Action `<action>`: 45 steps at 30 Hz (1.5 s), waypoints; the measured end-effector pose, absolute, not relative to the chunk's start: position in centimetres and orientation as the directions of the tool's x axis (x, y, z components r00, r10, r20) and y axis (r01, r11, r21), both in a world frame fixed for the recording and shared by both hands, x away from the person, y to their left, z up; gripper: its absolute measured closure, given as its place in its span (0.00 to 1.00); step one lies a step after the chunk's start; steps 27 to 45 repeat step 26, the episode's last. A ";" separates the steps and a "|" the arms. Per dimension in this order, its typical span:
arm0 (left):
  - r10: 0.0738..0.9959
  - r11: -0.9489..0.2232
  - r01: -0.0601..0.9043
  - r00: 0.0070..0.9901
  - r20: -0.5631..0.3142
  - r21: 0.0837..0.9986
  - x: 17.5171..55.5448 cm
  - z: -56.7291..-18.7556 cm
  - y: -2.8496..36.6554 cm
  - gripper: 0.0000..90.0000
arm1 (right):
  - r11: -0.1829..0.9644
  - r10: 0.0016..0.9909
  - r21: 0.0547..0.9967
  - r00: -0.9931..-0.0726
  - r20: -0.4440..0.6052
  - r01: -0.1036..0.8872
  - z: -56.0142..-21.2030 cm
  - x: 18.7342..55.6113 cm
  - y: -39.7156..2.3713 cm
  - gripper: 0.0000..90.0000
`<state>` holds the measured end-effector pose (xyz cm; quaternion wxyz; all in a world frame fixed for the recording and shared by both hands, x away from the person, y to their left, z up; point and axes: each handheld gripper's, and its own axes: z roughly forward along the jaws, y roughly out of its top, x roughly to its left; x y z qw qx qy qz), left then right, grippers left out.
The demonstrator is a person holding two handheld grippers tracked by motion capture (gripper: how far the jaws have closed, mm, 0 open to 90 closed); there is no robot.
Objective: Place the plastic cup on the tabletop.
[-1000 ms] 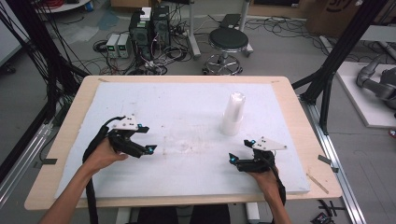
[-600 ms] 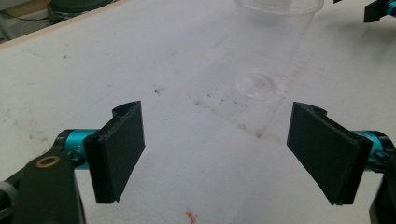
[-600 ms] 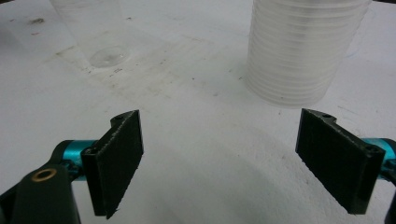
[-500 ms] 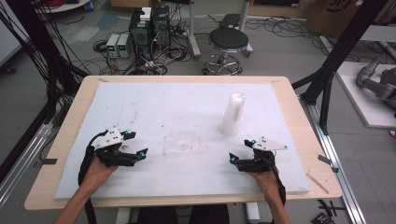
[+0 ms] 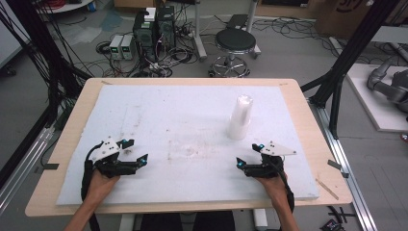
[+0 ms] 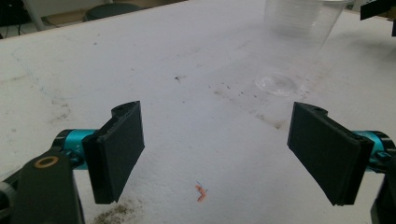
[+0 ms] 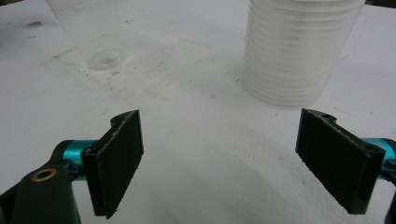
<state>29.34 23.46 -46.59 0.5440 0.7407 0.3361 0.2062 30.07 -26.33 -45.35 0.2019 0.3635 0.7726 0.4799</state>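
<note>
stack of clear cups [image 5: 239, 118] stood upright right of centre on the white foam board [image 5: 159, 110] | single clear cup [image 6: 294, 42] near centre | left gripper [image 5: 139, 161] jaws apart, empty | right gripper [image 5: 239, 163] jaws apart, empty, just before the stack

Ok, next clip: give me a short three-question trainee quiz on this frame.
1. True or false: the left gripper and the right gripper both have their jaws apart and hold nothing.
2. The stack of cups stands nearest: A) the right gripper, B) the left gripper, C) the far left table corner.
3. Fill in: on the white board, the single clear cup stands ___ the two grippers.

Key: 1 true; 2 A; 3 between.
</note>
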 end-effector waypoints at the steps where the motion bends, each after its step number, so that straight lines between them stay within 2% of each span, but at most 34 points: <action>1: 0.725 -0.179 0.274 0.686 -0.062 0.945 29.3 -46.6 23.5 0.21 | 0.276 0.755 0.888 -0.655 0.037 0.368 -45.4 30.1 -26.3 0.16; 45: 0.734 -0.165 0.257 0.676 -0.056 0.952 29.1 -46.7 23.6 0.21 | 0.274 0.760 0.889 -0.650 0.034 0.367 -45.4 29.9 -26.3 0.16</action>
